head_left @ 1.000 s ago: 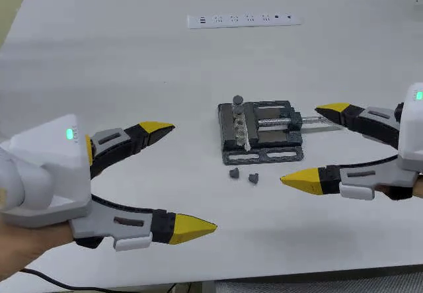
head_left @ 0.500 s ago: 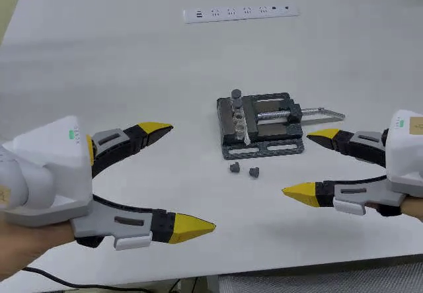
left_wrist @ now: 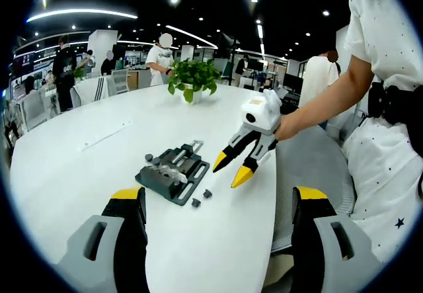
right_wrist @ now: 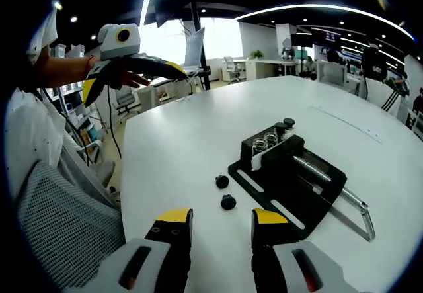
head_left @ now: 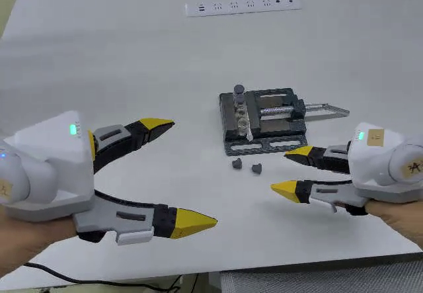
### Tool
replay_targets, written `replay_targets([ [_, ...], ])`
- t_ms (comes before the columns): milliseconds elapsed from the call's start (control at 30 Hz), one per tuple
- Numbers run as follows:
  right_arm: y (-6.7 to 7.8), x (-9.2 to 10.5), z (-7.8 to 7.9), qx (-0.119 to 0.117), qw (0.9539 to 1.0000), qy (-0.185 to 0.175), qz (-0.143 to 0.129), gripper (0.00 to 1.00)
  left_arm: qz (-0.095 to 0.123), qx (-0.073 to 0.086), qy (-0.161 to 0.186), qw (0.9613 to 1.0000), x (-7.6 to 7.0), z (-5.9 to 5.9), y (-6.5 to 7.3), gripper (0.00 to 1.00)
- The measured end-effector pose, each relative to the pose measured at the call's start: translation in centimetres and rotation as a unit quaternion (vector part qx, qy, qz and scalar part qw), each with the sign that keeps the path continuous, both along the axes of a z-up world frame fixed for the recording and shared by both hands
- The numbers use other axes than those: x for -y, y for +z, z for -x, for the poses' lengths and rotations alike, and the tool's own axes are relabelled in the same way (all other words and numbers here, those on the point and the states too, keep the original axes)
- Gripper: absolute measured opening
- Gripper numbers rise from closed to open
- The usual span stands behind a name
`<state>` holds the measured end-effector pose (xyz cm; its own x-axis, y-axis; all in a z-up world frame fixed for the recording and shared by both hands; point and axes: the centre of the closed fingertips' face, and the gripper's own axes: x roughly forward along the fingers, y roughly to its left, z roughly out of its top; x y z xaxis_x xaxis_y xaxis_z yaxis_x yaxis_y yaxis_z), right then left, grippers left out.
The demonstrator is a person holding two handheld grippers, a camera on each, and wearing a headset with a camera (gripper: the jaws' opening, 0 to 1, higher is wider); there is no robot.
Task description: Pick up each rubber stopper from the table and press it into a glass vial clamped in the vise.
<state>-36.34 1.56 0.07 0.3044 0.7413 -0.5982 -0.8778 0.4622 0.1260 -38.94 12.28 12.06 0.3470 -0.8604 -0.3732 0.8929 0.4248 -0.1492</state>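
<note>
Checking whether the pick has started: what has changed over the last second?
The right tool has drawn back from beside the vise toward the two loose stoppers, its jaws narrowing but open and holding nothing. The left tool stays wide open in place. The stoppers, vise and vials have not moved.

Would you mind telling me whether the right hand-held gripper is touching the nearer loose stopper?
Apart. The head view shows bare table between the right hand-held gripper and that stopper.
</note>
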Motion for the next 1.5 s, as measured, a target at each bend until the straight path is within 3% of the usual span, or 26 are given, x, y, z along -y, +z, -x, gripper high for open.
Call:
replay_targets([
  [167, -1.2, -0.3, -0.4, -0.003, 0.9999, 0.003, 0.009, 0.26, 0.001, -0.003, 0.002, 1.0, 0.0, 0.0, -0.1, 0.91],
  [967, -3.4, -1.9, -1.5, 0.004, 0.9986, 0.036, 0.039, 0.12, 0.005, -0.008, 0.008, 0.9999, -0.3, -0.1, -0.4, 0.9],
  [1500, -3.3, -2.0, -1.6, 0.005, 0.9982, 0.041, 0.042, 0.07, 0.004, -0.008, 0.007, 0.9999, -0.4, -0.3, -0.5, 0.9],
])
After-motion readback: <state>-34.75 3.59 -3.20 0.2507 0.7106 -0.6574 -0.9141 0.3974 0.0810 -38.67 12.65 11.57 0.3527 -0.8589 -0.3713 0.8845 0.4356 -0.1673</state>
